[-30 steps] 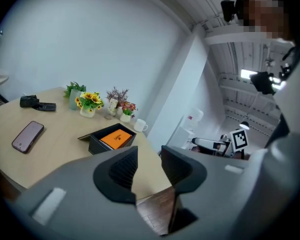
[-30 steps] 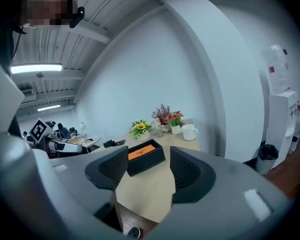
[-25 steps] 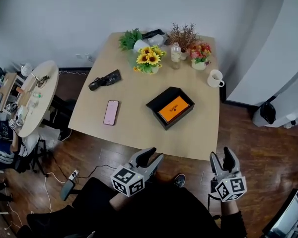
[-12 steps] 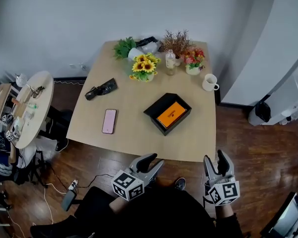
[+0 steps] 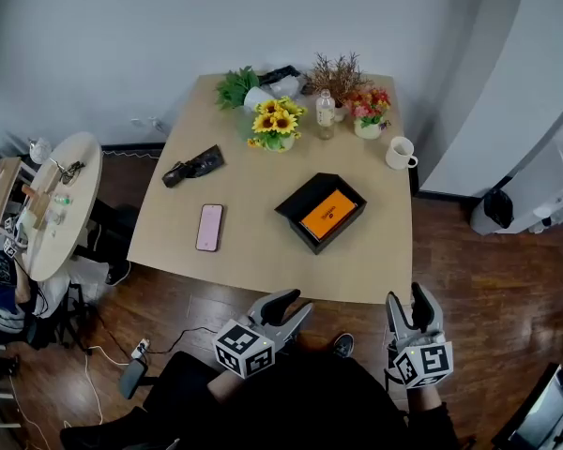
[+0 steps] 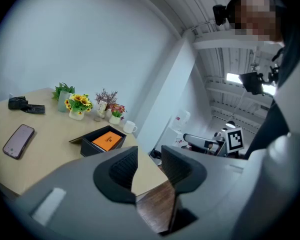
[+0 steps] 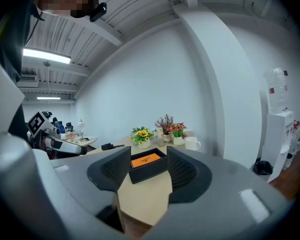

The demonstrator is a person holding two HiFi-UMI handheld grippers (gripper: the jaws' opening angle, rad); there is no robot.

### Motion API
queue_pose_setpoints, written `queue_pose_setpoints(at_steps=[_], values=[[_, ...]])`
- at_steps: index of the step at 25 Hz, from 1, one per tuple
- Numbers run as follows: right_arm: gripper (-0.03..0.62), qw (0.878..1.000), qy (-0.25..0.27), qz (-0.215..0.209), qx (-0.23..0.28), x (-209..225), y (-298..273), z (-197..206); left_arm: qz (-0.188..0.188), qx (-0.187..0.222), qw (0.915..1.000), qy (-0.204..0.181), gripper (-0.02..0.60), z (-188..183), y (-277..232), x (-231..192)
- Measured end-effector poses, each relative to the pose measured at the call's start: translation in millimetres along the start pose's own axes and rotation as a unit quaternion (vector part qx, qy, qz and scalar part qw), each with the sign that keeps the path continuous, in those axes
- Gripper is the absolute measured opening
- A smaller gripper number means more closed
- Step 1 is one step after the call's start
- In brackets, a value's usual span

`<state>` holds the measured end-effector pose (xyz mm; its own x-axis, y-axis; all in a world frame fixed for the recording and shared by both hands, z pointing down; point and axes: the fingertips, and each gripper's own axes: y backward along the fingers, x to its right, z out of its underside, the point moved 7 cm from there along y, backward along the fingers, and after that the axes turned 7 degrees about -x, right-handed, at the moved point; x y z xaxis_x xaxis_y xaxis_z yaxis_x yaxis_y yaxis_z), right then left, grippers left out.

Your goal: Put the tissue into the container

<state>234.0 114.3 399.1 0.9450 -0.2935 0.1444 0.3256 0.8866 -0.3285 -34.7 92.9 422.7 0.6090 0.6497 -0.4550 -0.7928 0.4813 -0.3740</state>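
Left gripper [image 5: 296, 300]: held off the near edge of the table [image 5: 253, 256], above the wooden floor [image 5: 469, 279]; its tongs are spread with a small gap, and nothing is between the pads
Right gripper [image 5: 406, 295]: also off the near edge, to the right of the left gripper and well apart from it; its tongs have just been closing a little, but there is a gap between the pads and they pinch nothing (the box only shows through this gap, far off on the table)
Container [image 5: 296, 229]: a black open box on the right half of the table, turned cornerwise to the table edges; neither gripper touches it
Tissue: an orange pack [image 5: 328, 212] lies flat inside the container, on its bottom; I take it for the tissue pack, but its print is too small to read
Phone [image 5: 209, 227]: pink, flat on the table, left of the container and apart from it
Dark object [image 5: 195, 168]: near the left edge, beyond the phone; what it is I cannot tell
Far side of the table: green plant [image 5: 233, 86], sunflowers [image 5: 274, 125], small bottle [image 5: 326, 112], dried twigs [image 5: 336, 71] and red flowers [image 5: 368, 111], close together
Mug [image 5: 401, 152]: white, upright, near the right edge, beyond the container
Round side table [image 5: 66, 200]: left of the main table, with small things on it
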Motion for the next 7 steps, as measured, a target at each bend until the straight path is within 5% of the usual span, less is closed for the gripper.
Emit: queue_pose_setpoints(at_steps=[7], values=[[0.222,1.0,-0.003,-0.011,-0.003,1,-6,10,-0.004,-0.003,1.0,0.003,0.127,0,0,-6]])
